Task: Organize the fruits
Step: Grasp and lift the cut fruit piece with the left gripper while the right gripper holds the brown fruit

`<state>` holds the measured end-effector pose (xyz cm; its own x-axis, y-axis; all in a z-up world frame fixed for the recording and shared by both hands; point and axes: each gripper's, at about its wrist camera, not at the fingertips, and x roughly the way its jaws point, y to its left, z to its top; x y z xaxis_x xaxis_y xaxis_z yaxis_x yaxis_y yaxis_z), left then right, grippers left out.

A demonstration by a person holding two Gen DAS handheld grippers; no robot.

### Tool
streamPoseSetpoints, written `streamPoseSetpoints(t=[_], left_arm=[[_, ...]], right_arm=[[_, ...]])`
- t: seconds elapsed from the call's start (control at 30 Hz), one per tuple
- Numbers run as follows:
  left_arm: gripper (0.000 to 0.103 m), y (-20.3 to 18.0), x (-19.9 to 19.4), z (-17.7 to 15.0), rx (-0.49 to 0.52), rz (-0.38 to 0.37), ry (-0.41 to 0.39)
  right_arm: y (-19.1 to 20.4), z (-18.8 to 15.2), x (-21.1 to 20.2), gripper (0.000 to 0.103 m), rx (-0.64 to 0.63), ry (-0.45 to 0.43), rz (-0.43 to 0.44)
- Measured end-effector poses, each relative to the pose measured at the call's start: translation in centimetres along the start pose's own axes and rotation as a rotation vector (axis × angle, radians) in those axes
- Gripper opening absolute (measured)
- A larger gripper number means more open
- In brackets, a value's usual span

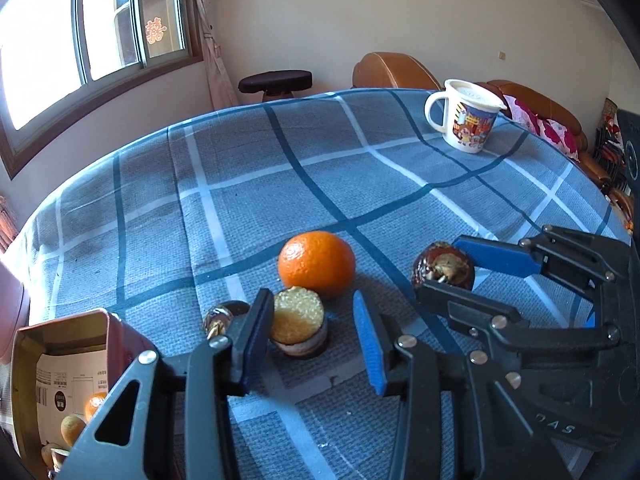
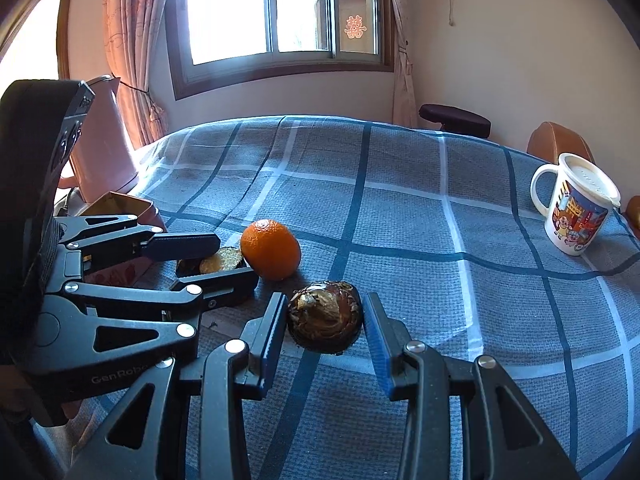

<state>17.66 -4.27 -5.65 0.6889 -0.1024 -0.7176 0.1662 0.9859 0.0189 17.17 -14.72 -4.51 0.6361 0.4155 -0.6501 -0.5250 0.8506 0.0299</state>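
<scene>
My left gripper (image 1: 311,294) is open around a halved dark fruit (image 1: 298,320) that lies cut side up, yellow flesh showing. The left finger (image 1: 256,332) is against it; the blue right pad (image 1: 370,344) stands apart from it. Just beyond lies a whole orange (image 1: 316,262) on the checked cloth. My right gripper (image 2: 325,300) is shut on a dark brown, dried-looking fruit (image 2: 324,316), both pads pressing its sides. From the right wrist view the left gripper (image 2: 236,260) is at the left, with the orange (image 2: 271,250) beside it.
An open red box (image 1: 128,344) with several oranges inside stands at the near left. A small dark fruit (image 1: 224,314) lies half hidden behind my left finger. A lidded cartoon mug (image 2: 576,208) stands far right, a pink kettle (image 2: 104,136) far left.
</scene>
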Motion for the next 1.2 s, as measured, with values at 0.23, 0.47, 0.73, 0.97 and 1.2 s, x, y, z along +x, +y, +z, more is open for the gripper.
streamPoseSetpoints(t=[0.23, 0.47, 0.73, 0.97, 1.2], left_arm=[[0.062, -1.3, 0.2, -0.9, 0.108, 0.064, -0.017], [0.053, 0.7, 0.8, -0.7, 0.030, 0.057, -0.006], [0.034, 1.5, 1.2, -0.9, -0.005, 0.081, 0.024], [0.034, 0.5, -0.3, -1.7, 0.000, 0.040, -0.012], [0.034, 0.7, -2.3, -2.3, -0.032, 0.032, -0.089]], right_arm=[[-0.4, 0.0, -0.3, 0.041, 0.023, -0.020, -0.022], [-0.3, 0.0, -0.2, 0.041, 0.013, -0.016, -0.022], [0.1, 0.0, -0.4, 0.041, -0.013, -0.026, -0.027], [-0.1, -0.1, -0.8, 0.041, -0.001, -0.045, -0.020], [0.0, -0.1, -1.4, 0.041, -0.007, -0.080, 0.002]])
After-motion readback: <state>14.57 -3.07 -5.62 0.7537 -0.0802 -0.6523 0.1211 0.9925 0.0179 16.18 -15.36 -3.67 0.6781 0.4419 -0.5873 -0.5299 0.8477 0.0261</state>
